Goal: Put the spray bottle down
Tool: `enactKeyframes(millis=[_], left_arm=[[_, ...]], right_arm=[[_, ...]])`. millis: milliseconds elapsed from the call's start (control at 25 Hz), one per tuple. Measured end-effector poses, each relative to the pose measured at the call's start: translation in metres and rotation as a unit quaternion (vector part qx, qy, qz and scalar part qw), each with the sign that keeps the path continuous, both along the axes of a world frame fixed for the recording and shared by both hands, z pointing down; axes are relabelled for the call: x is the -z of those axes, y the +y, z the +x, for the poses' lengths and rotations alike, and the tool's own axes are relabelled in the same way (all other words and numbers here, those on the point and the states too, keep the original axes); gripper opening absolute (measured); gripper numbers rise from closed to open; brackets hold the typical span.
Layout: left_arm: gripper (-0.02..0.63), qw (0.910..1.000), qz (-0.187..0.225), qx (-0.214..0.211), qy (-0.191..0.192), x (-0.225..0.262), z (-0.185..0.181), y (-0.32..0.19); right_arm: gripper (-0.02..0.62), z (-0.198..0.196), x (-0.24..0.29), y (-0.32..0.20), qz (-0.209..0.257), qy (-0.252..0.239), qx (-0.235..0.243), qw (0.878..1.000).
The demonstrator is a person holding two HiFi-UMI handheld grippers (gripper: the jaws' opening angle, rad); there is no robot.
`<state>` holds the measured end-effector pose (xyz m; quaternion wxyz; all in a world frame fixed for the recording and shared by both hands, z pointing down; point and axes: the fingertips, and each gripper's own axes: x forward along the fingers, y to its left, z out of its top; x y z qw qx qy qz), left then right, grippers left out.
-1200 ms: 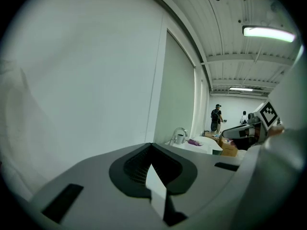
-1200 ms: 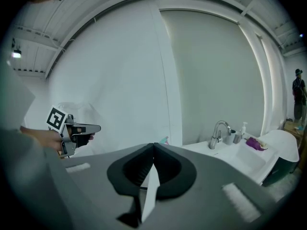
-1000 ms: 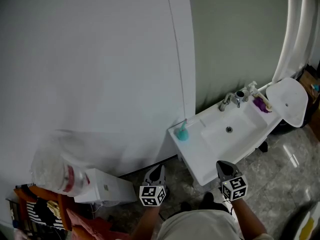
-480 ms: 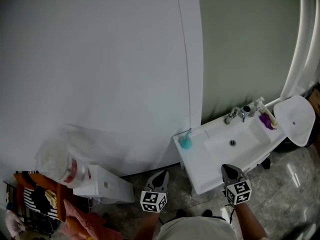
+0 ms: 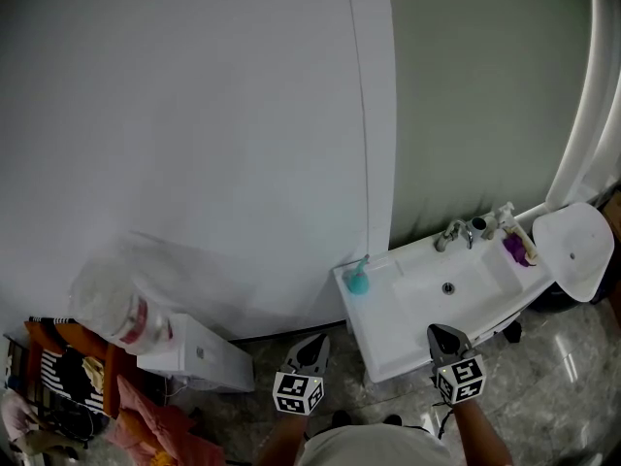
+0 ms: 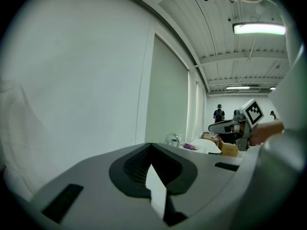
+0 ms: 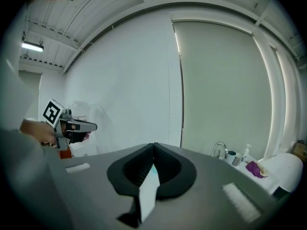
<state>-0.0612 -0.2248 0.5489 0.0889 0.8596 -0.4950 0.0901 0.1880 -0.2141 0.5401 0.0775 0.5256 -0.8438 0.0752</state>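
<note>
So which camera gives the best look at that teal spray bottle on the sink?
The head view: the spray bottle stands whole on the sink's corner by the wall. The right gripper view shows at most a teal sliver behind the jaws. The left gripper view shows none of it.

spray bottle (image 5: pixel 357 279) | small, teal | standing upright | on sink (image 5: pixel 386 323) left corner, beside the wall

Sink basin (image 5: pixel 456 294) clear, spray bottle (image 5: pixel 358 278) at left corner, faucet (image 5: pixel 451 233) at rear
</note>
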Motion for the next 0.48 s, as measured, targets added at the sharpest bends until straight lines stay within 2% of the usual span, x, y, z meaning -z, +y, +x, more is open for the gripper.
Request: enactKeyframes(millis=[480], left_arm=[[0.006, 1.0000, 0.002, 0.009, -0.001, 0.0033, 0.0083, -0.0005]], right_arm=[[0.011, 0.0111, 0.0007, 0.0008, -0.001, -0.006, 0.006, 1.000]])
